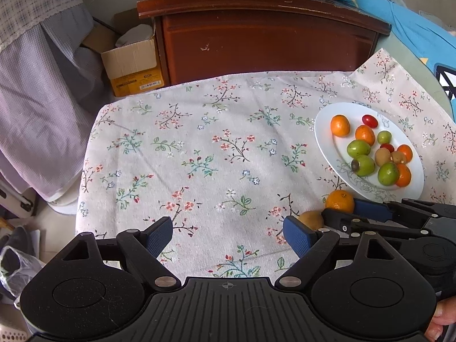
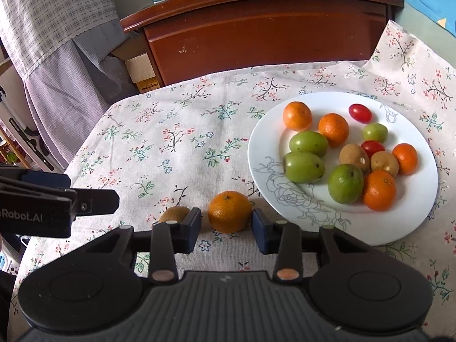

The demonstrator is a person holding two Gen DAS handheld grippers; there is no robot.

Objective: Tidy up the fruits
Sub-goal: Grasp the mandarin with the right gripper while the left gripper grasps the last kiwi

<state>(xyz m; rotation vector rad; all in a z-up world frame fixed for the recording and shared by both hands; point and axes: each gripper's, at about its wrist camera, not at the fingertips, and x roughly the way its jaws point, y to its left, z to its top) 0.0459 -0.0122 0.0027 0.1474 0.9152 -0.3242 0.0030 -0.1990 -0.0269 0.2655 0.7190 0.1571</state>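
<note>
A loose mandarin [image 2: 229, 211], round, bright orange, with a dark stem scar, lay on the floral tablecloth [image 2: 176, 148] just beside the white plate [image 2: 407, 222], between the spread fingers of the right gripper [image 2: 226, 229]. The left gripper [image 1: 228, 235] was spread, holding nothing.

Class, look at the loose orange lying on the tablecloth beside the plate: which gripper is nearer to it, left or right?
Right. The right gripper has its open fingers on either side of the loose orange, not yet closed. The left gripper hangs open over bare cloth, off to the orange's left.
</note>
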